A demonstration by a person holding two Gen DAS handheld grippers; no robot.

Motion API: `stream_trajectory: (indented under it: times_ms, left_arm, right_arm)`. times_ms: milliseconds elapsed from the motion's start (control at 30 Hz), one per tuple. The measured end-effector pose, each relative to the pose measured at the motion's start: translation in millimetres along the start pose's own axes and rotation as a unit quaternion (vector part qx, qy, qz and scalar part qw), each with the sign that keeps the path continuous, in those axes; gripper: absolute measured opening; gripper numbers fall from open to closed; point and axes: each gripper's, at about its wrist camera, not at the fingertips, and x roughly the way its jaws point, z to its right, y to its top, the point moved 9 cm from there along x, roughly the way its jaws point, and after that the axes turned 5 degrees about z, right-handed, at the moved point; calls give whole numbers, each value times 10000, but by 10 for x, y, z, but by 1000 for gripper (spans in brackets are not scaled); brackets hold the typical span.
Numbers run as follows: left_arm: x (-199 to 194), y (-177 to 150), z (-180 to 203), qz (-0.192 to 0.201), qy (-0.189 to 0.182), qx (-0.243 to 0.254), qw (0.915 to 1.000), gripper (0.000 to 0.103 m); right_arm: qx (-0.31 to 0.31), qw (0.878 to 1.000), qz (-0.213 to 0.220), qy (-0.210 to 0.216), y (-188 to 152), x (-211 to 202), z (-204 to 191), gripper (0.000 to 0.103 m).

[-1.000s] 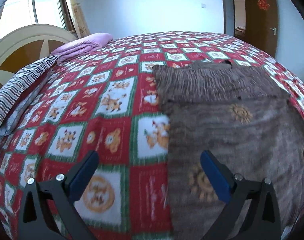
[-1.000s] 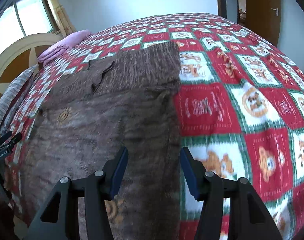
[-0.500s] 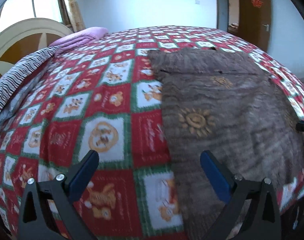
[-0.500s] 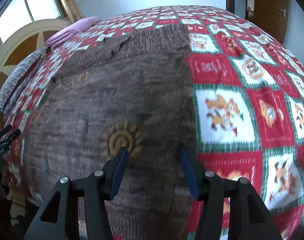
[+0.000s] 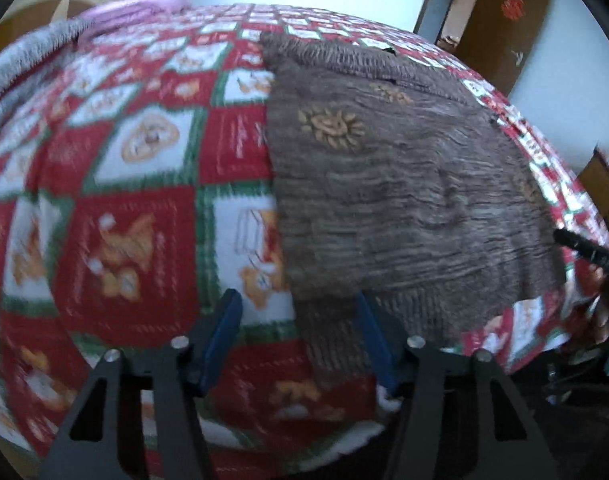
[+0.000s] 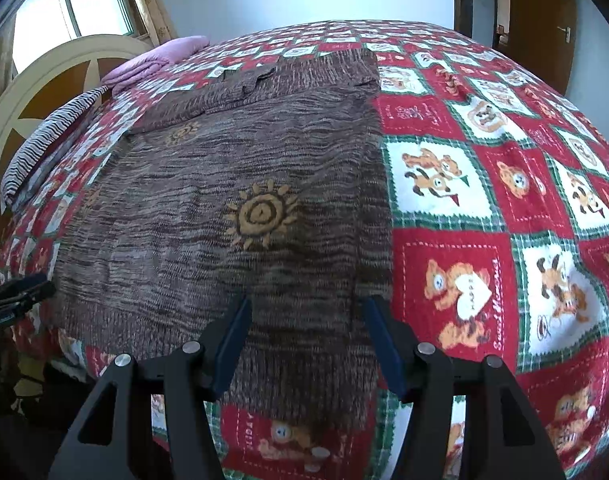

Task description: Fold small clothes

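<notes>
— Where's the sweater?
— Flat on the bed, hem at six o'clock.
— Your fingers?
— I see left gripper and right gripper both spread, straddling hem corners, gripping nothing.

home bedroom | bed, patchwork quilt | headboard | pillow | door

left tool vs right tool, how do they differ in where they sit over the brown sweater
The left tool straddles the sweater's left edge, one finger over the quilt; the right tool has both fingers over knit, near its right edge. The left view is blurred, the right sharp. Both are open at the near hem, gripping nothing.
</notes>
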Motion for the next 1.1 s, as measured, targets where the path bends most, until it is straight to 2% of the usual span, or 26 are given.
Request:
stream_trajectory:
  times_ms: [200,433,533,733,767,800,833,867,933,1000,1100]
  left_arm:
    - [0,-95,106,-71,-16,-74,9999,59]
    - [-16,-93,70,-30,44,-152,9999,35]
    - [-19,-94,65,-40,91,-188,9998,36]
    - [19,-111,173,-11,-19,-79,10000,53]
    - [32,-117,186,-4,-13,-45,10000,53]
    - [39,-120,187,12,17,-21,10000,50]
    - [30,-112,176,59,63,-3,10000,33]
    - [18,-97,163,97,82,6,9999,13]
    - [-23,-69,165,115,-128,-81,9998,10]
    - [-83,-23,133,252,16,4,9997,9]
    - [-155,32,87,327,-77,-90,9994,9]
  right_arm:
    - [41,9999,135,23,48,-73,5,60]
    - [66,9997,221,-2,77,-129,21,60]
    - [103,9997,233,-12,73,-151,42,60]
    - [115,9997,233,-25,39,-173,58,60]
    - [119,9997,227,-24,38,-168,55,60]
    - [116,9997,221,-13,36,-161,50,60]
    - [109,9997,214,-11,33,-160,46,60]
    - [97,9997,213,-8,31,-164,41,60]
    - [89,9997,228,3,32,-172,42,60]
    - [130,9996,236,2,27,-192,56,60]
    - [146,9997,212,-19,-3,-218,89,60]
